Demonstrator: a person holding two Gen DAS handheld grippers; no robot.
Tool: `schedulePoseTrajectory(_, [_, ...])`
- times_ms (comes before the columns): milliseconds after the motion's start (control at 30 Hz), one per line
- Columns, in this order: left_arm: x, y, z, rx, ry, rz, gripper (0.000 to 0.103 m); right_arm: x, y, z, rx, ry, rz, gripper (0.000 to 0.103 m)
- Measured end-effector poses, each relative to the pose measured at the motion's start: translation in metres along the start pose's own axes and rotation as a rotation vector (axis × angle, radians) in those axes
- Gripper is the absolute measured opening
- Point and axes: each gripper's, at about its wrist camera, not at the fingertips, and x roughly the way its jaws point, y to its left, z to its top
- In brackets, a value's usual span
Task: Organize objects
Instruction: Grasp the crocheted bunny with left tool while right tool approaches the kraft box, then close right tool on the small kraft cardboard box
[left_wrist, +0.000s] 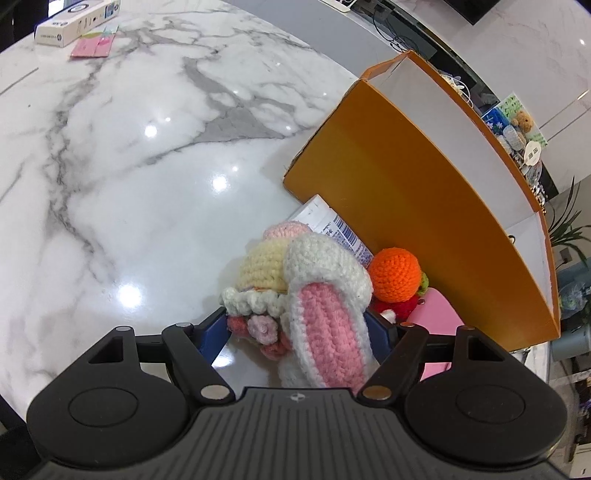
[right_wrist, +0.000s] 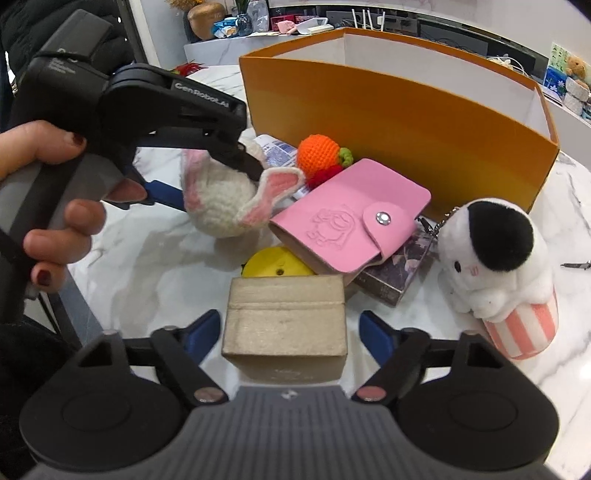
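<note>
Marble table (left_wrist: 110, 166) fills both views. Orange box (right_wrist: 399, 122), open top, white inside, sits upper centre-right in the right wrist view and along the right side in the left wrist view. White plush (right_wrist: 491, 258) with black patch and striped base at right edge, on the table. Pink card wallet (right_wrist: 332, 229) centre, leaning on a dark patterned box (right_wrist: 399, 273). Crochet bunny (left_wrist: 317, 295) lies bottom centre in the left view between the left gripper (left_wrist: 301, 328) fingers; pads at its sides, firm contact unclear. Beige box (right_wrist: 286, 321) sits between the right gripper (right_wrist: 291, 330) fingers, gaps both sides, not gripped. Orange crochet ball (right_wrist: 318, 152) rests by the orange box wall.
</note>
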Motion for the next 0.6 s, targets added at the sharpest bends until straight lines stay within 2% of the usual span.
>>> schedulePoseTrajectory(100, [-0.0006, 0.0005, 0.0002, 0.014, 0.003, 0.005, 0.087, 0.0036, 0.0017, 0.0006, -0.007, 0.002, -0.007, 0.069])
schedulePoseTrajectory(600, [-0.0025, 0.0002, -0.0009, 0.080, 0.010, 0.014, 0.087, 0.0100, 0.0047, 0.0011, -0.012, 0.011, -0.028, 0.069])
